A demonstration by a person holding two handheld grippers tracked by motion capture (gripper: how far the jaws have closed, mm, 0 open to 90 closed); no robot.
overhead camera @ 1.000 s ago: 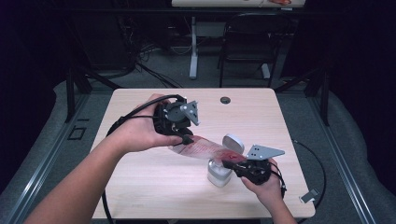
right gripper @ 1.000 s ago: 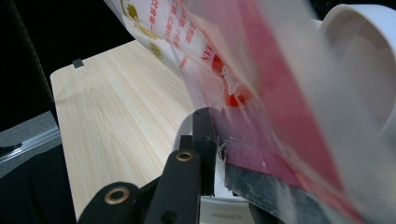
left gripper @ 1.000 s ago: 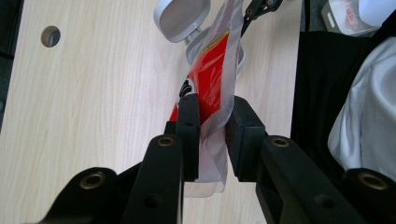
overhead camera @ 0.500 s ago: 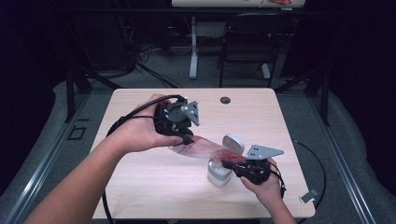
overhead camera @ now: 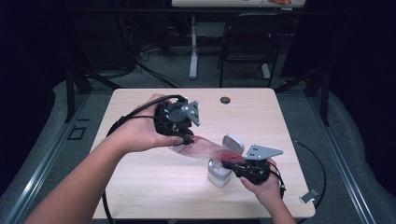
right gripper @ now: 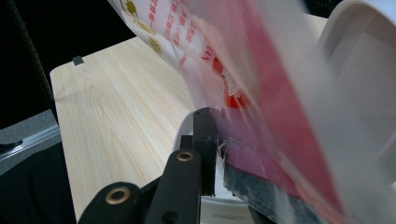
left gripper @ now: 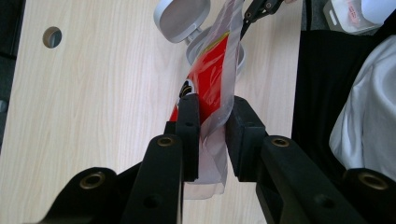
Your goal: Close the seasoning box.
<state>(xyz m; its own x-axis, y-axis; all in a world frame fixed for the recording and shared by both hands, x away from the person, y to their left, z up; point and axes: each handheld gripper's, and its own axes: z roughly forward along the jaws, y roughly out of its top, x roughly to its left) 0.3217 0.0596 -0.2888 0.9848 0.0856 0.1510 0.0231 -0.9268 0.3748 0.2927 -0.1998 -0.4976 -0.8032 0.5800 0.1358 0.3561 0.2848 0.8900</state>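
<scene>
One wrapper, red and clear, stretches between my two grippers above the table. My left gripper pinches one end, my right gripper the other, just over one white bin with its lid flipped open. One round hole sits well apart, near the far edge.

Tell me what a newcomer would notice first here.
A red-and-clear plastic wrapper stretched between the two claws above the table's middle: the left claw pinches one end, the right claw the other. Just beneath its right end stands a small white bin with its lid flipped open.
</scene>
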